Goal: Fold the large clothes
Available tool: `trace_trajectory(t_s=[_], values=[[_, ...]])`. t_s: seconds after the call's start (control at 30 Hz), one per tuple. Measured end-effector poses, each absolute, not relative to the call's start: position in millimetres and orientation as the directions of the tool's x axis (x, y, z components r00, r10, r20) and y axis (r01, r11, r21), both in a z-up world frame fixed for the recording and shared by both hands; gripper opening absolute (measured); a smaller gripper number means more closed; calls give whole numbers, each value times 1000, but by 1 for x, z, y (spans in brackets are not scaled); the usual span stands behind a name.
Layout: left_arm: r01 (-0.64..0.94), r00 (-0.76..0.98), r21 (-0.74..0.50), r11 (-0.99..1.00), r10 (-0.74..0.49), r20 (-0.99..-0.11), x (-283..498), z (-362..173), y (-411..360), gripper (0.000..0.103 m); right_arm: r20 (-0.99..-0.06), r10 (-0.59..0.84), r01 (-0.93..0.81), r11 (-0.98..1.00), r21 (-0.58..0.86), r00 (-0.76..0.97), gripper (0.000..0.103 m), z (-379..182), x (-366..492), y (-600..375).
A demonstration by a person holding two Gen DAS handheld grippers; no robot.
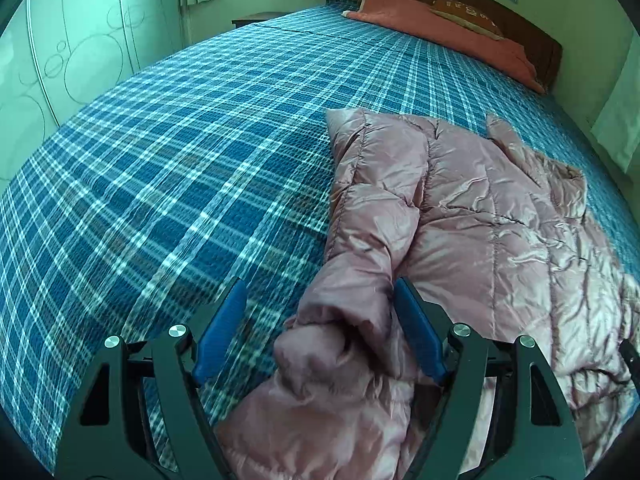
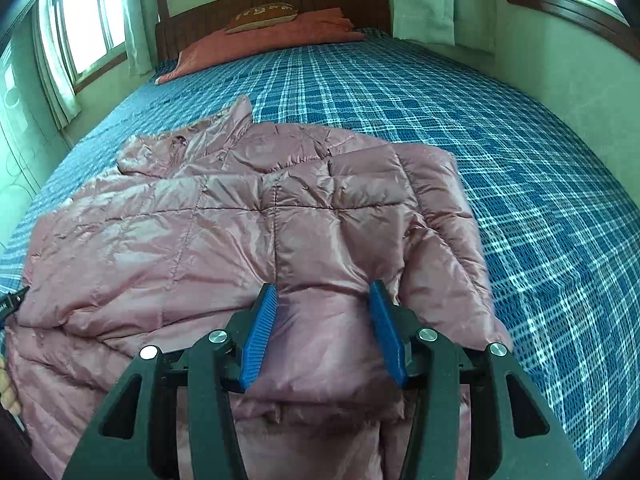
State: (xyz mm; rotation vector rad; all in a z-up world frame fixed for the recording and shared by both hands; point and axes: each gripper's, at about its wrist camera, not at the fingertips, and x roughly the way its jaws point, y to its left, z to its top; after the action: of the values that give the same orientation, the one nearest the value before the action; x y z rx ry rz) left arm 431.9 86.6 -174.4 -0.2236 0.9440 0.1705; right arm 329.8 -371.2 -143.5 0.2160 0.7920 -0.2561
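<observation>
Notably, the left gripper (image 1: 320,312) is seen w/ jaws spread wide; a bunched sleeve cuff (image 1: 344,344) of the pink down jacket (image 1: 480,232) lies between the blue pads (image 1: 416,328), brushing the right-hand pad only, so no clamp is made. The right gripper (image 2: 324,328) is likewise held apart, approx. half spread, over a puffed fold of the jacket (image 2: 224,232); fabric bulges up between the pads, but neither is seen pressing on it. The jacket is spread across the near part of the plaid bedspread (image 1: 168,168), collar toward the headboard, one sleeve drawn toward the bed's near edge.

Handling (judged): the garment is expected to be light, soft, springy, and its glossy shell slippery; thin pinches are likely to slide off. Hold is best taken at a seam, cuff or hem, where several layers are gathered.

View differences: the sleeve cuff and the bare bedspread beside it are shown by the left wrist view only. The full quilted back, the collar (image 2: 236,116), a window (image 2: 92,28) and part of the person's hand (image 2: 9,392) at the frame's edge are given by the right wrist view only. The orange pillow (image 2: 256,44) appears in both.
</observation>
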Motion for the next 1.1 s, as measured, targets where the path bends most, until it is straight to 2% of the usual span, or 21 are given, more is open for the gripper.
trace_trajectory(t_s=[0.17, 0.4, 0.6, 0.73, 0.9, 1.1], values=[[-311, 561, -189, 931, 20, -828, 371, -160, 124, 76, -719, -127, 349, 922, 170, 683, 56, -128, 251, -392], [-449, 522, -261, 854, 14, -853, 259, -163, 185, 76, -757, -116, 450, 857, 251, 643, 56, -145, 122, -422], [-535, 515, -332, 777, -12, -857, 169, -172, 213, 76, -755, -46, 504, 771, 389, 654, 56, -165, 27, -435], [-570, 529, -421, 705, -77, -845, 130, -179, 220, 76, -715, 26, 501, 696, 514, 699, 56, -179, -11, -436], [-539, 566, -514, 667, -166, -808, 98, -177, 212, 76, -653, 128, 485, 567, 666, 746, 56, -200, -37, -435], [-542, 592, -601, 588, -241, -769, 69, -183, 209, 76, -583, 181, 433, 507, 745, 792, 57, -205, -46, -426]])
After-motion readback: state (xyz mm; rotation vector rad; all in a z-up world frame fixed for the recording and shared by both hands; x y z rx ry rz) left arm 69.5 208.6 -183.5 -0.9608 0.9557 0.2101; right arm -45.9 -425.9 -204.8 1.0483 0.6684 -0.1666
